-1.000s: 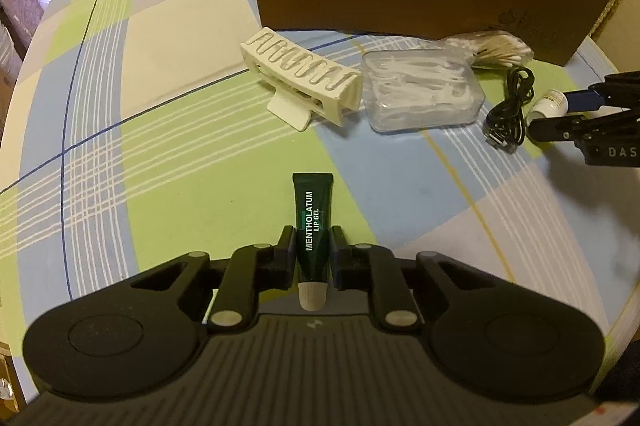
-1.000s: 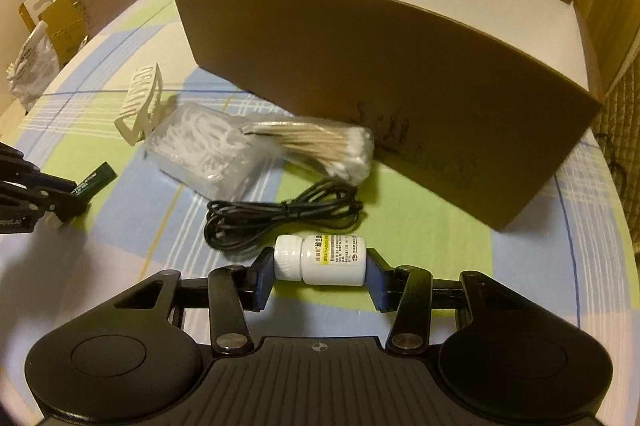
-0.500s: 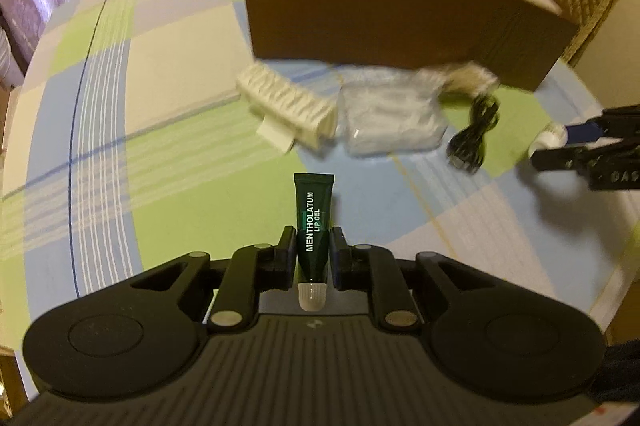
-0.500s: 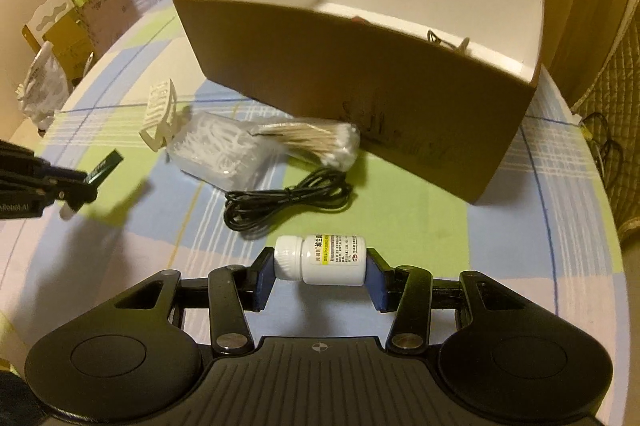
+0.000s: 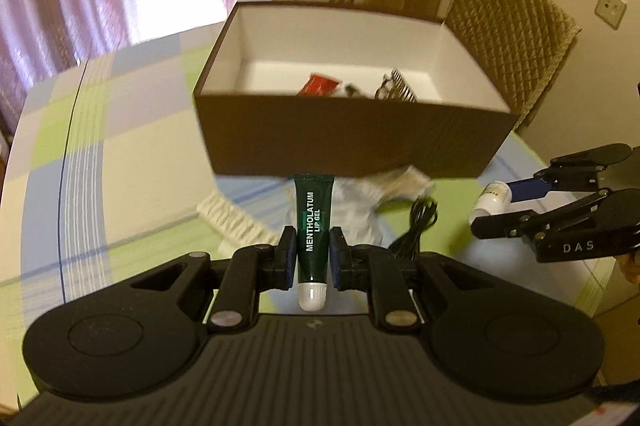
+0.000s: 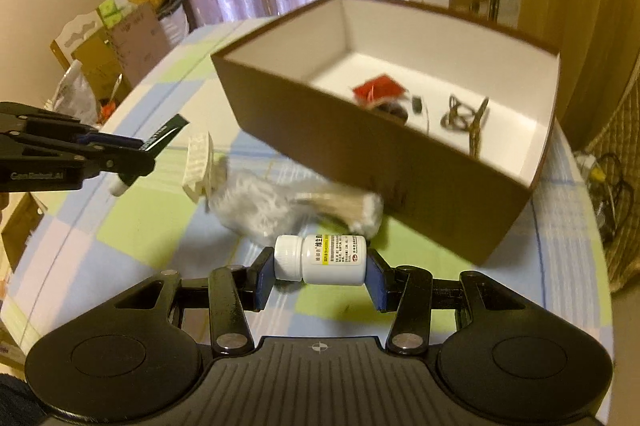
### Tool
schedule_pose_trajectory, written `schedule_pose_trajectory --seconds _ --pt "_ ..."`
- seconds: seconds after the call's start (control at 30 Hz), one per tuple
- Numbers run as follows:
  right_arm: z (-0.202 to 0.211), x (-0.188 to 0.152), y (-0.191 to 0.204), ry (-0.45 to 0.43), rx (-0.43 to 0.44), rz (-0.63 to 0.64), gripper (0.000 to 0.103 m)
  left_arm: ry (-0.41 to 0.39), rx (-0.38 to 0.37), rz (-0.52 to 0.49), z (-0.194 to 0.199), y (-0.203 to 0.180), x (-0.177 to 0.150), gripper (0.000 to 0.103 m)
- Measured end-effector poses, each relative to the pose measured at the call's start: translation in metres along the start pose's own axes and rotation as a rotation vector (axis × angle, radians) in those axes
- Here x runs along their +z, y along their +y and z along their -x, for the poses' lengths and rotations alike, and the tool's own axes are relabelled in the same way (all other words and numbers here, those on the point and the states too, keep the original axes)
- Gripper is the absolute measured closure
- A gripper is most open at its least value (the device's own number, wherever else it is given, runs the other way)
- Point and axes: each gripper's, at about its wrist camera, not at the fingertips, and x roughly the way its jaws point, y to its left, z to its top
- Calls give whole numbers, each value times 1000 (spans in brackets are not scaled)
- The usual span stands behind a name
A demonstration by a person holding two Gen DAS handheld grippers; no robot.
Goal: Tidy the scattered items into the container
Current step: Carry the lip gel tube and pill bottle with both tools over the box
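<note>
Now that both grippers have risen from table level to above the box rim (image 5: pixel 352 102), the interior is visible. The left gripper (image 5: pixel 314 258) is clamped on the lip gel tube (image 5: pixel 314 222); the right gripper (image 6: pixel 320 260) is clamped on the pill bottle (image 6: pixel 324 258). Both items are carried short of the box, apparently ready for deposit.

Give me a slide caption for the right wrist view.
Right gripper holding a white plastic pill bottle sideways, in front of the open brown cardboard box.
</note>
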Motion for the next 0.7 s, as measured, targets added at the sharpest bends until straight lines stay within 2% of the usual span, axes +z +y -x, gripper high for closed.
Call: schedule_pose_trajectory --seconds 0.4,0.7 --pt "17 49 -30 -104 -41 -6 59 -93 -19 -43 -9 -7 59 90" --pt "7 88 -50 -123 -80 -22 59 -129 -26 -89 -31 -10 111 90"
